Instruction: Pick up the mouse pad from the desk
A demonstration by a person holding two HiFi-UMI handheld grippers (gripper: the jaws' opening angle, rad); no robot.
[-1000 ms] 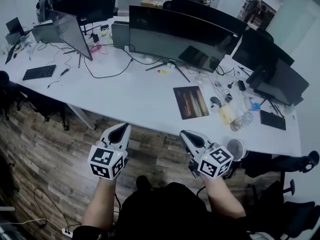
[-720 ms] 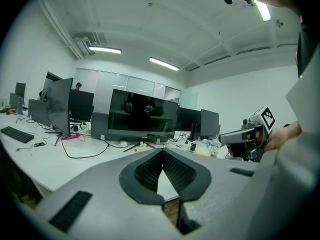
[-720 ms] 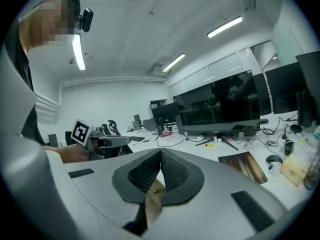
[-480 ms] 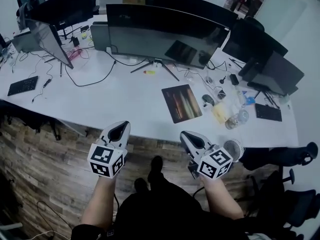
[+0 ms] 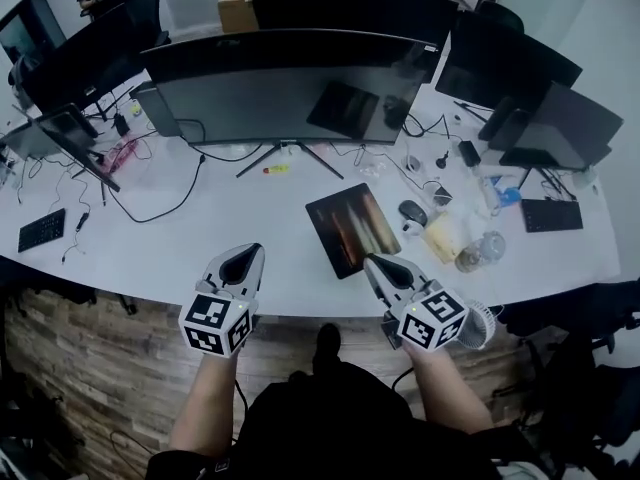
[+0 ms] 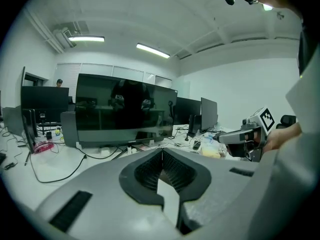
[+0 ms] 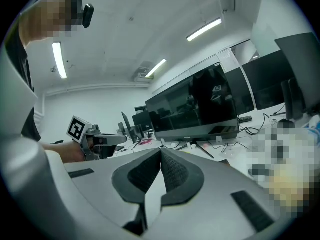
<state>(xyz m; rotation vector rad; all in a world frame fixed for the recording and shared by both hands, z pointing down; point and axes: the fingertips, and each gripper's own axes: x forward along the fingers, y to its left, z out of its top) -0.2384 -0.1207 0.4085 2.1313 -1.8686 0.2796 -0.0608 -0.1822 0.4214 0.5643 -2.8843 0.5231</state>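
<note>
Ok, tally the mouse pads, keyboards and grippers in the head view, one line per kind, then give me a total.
Dark rectangular mouse pad: 1
Black flat keyboards: 2
Grey two-jaw grippers, left gripper and right gripper: 2
Total: 5

The mouse pad is laid on the desk, at five o'clock from the wide monitor; the mouse is set just beside it at three o'clock.

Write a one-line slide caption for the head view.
Shut left gripper and right gripper hover at the edge of the white desk, the right nearest the mouse pad.
</note>
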